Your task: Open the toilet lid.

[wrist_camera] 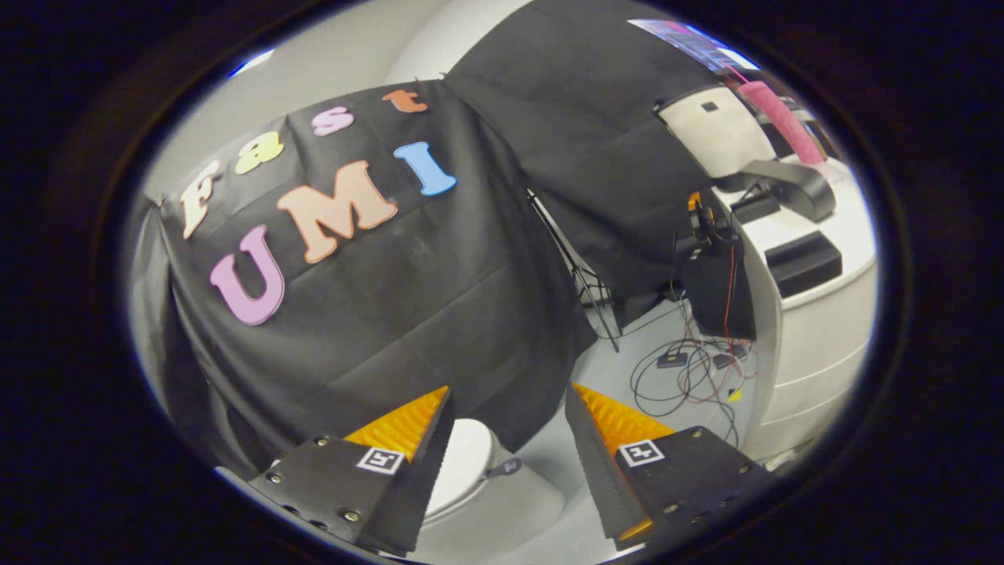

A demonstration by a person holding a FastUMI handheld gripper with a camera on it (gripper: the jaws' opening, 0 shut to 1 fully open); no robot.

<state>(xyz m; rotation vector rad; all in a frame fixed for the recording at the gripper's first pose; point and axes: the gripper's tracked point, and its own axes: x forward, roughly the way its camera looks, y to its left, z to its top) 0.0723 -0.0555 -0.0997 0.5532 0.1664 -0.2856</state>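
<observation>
gripper (508, 408) spread open, empty; toilet lid (463, 463) below, partly hidden by its fingers.

Tongs (508, 439) spread apart, empty, above the closed toilet lid (463, 463).

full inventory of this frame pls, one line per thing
toilet: 1, white, low between the tool's fingers, lid looks down
black cloth: 2 panels, black, booth wall beyond the fingers
stand: 1, thin dark legs, at the gap between the cloth panels
cables: a loose tangle, black and red, on the grey floor beside the cabinet
cabinet: 1, white, rounded, with drawers, beyond the right finger
black boxes: about 2, on the cabinet top
pink roll: 1, pink, behind the cabinet
tool: 1, fingers open, nothing between them, above the toilet
</observation>
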